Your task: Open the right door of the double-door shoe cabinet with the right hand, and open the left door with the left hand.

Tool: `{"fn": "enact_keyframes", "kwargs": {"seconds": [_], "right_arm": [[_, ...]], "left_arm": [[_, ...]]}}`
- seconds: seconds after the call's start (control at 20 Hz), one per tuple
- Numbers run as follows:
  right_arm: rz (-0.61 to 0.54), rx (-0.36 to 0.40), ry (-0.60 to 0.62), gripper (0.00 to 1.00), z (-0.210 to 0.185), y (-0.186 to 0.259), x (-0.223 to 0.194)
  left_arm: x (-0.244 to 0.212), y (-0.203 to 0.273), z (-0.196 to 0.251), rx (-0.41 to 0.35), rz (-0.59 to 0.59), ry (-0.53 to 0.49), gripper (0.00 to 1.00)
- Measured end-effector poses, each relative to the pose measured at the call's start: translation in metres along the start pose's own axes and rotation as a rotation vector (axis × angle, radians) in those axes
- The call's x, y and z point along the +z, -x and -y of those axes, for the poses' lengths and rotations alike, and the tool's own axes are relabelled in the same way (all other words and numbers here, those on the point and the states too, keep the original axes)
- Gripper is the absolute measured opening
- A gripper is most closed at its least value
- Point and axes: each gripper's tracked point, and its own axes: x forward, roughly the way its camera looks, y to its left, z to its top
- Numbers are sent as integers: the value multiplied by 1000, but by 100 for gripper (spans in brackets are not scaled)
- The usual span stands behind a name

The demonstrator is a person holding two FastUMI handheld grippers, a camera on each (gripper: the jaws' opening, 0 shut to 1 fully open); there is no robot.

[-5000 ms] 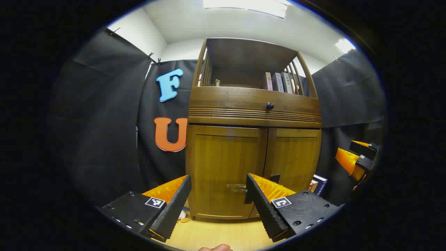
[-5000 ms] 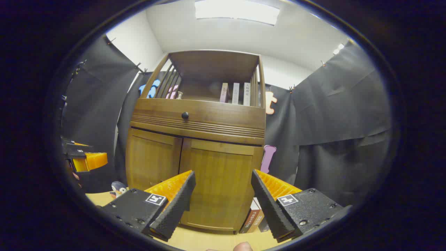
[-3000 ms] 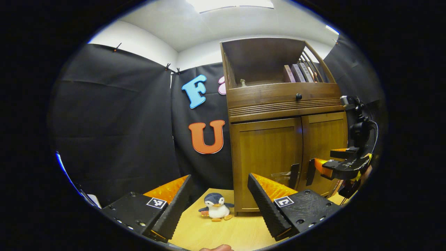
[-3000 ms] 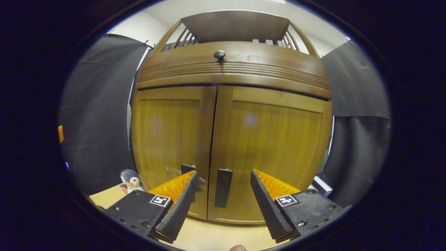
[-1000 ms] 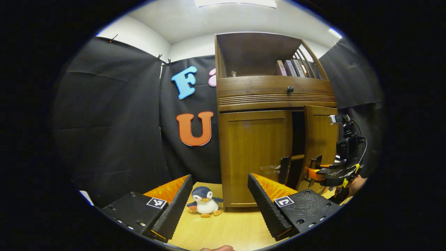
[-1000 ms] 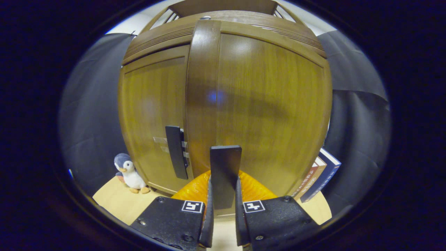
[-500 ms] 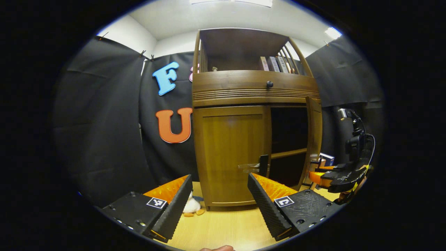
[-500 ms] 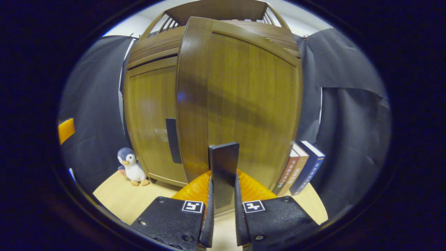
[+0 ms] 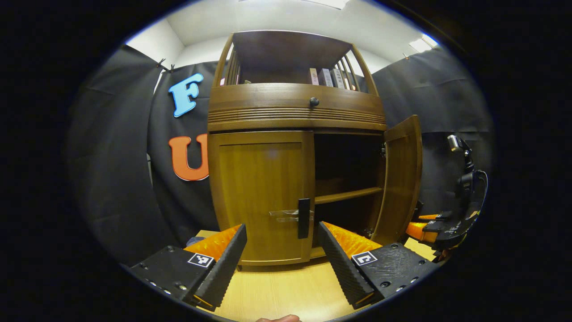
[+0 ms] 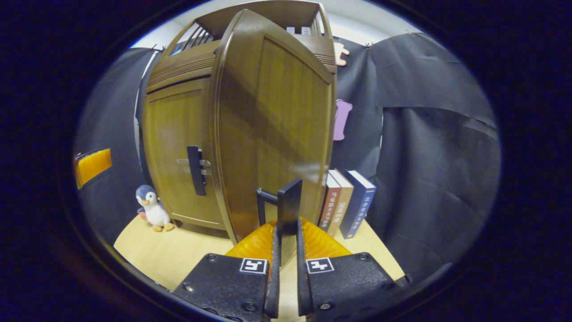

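A brown wooden shoe cabinet [image 9: 295,107] stands on the light wood floor. Its right door [image 9: 400,179] [image 10: 272,125] is swung wide, baring a dark inside with one shelf [image 9: 346,194]. My right gripper [image 10: 286,232] is shut on that door's black handle [image 10: 288,205]; it also appears at the right edge of the left gripper view [image 9: 429,228]. The left door [image 9: 261,197] [image 10: 174,147] is closed, with its black handle [image 9: 304,218] [image 10: 195,170] at its inner edge. My left gripper [image 9: 281,241] hangs open in front of the left door, a short way below its handle, holding nothing.
A plush penguin [image 10: 152,208] sits on the floor left of the cabinet. Three upright books [image 10: 346,203] lean by its right side. More books [image 9: 328,77] stand on the top shelf, above a drawer with a black knob [image 9: 314,102]. Black cloth walls close in on both sides.
The right door has swung from closed to wide open with my right gripper clamped on its handle. My left gripper has turned to face the left door's handle and stayed open.
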Motion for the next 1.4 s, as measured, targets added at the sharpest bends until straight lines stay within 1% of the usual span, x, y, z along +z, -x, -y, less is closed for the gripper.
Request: {"fn": "enact_keyframes", "kwargs": {"seconds": [0.05,0.1,0.15,0.2,0.25,0.35,0.4,0.6,0.7,0.75,0.8,0.85,0.9,0.95,1.0,1.05,1.1,1.3,1.4], "right_arm": [[-1,-20,1,18,9,2,-1],[-3,-36,-2,17,18,5,-3],[-7,-48,-9,16,25,7,-3],[-10,-57,-21,14,31,9,-3],[-15,-62,-33,13,36,11,-3],[-18,-65,-40,10,42,17,-6],[-16,-69,-33,10,46,19,-7],[-12,-139,-17,10,71,28,-8],[-13,-142,-53,7,82,30,-6],[-15,-143,-68,2,87,32,-6],[-15,-150,-73,0,93,34,-6],[-9,-159,-72,5,99,35,-4],[-4,-170,-70,5,105,38,-3],[0,-185,-69,5,112,40,-3],[2,-199,-72,0,118,41,-4],[-1,-213,-81,5,122,41,-7],[-3,-226,-94,5,127,43,-9],[4,-262,-125,5,150,53,-15],[7,-290,-131,5,160,59,-21]], "left_arm": [[0,-1,6,-13,0,-2,100],[1,-2,11,-23,3,-4,96],[3,-4,17,-34,4,-8,96],[3,-6,21,-42,5,-11,100],[3,-7,24,-47,5,-11,96],[3,-11,30,-55,4,-6,96],[4,-13,33,-59,3,-1,96],[6,-19,46,-77,3,1,96],[4,-23,52,-87,0,1,96],[3,-25,55,-91,-3,2,96],[3,-27,57,-93,-6,3,100],[2,-29,60,-96,-10,4,100],[1,-31,61,-98,-14,6,96],[0,-33,62,-101,-18,7,96],[-2,-36,63,-103,-24,8,100],[-3,-40,66,-106,-30,9,100],[-5,-43,68,-110,-36,10,96],[-10,-59,79,-129,-48,18,96],[-20,-71,82,-128,-92,20,96]]}}
